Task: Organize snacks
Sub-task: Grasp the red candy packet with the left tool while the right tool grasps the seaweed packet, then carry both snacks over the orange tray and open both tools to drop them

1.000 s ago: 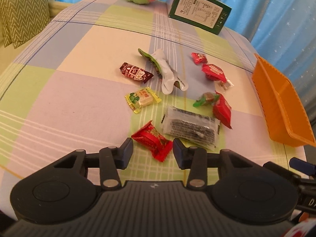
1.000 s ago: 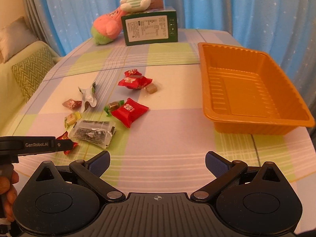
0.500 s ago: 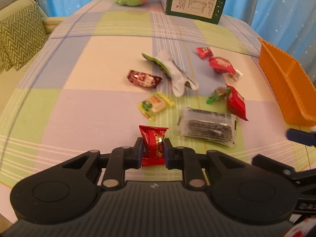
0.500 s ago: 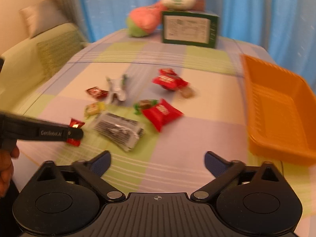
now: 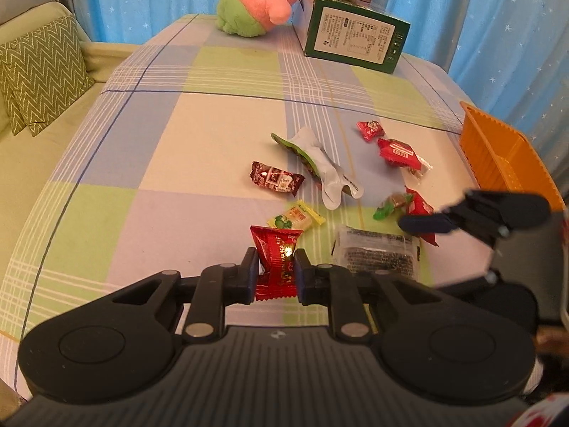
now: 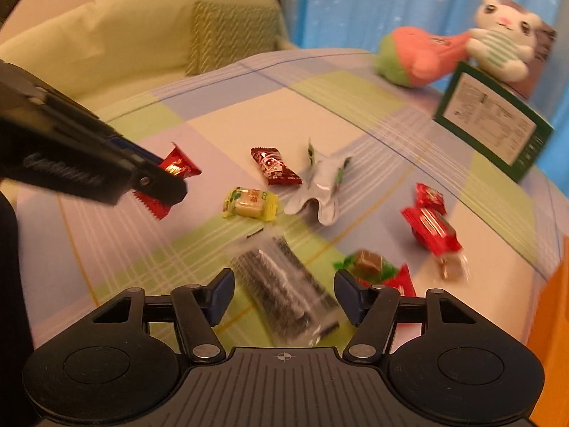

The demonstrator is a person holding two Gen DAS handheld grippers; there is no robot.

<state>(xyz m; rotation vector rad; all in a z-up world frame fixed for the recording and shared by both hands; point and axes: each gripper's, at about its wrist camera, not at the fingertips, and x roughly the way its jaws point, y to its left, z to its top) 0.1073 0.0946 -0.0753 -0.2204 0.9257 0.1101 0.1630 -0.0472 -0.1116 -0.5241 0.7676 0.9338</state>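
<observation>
My left gripper is shut on a red candy packet and holds it above the tablecloth; the packet also shows in the right wrist view. My right gripper is open, its fingers either side of a clear packet of dark snack, seen too in the left wrist view. Loose snacks lie beyond: a yellow candy, a dark red packet, a silver-green wrapper, a green-wrapped toffee and red packets. The orange tray is at the right.
A green box and two plush toys stand at the table's far end. A sofa with a zigzag cushion is to the left. The tray's edge shows in the right wrist view.
My left gripper closed on the red candy packet and lifted it off the cloth. My right gripper swung left and down over the clear snack packet, its jaws narrower than before.
</observation>
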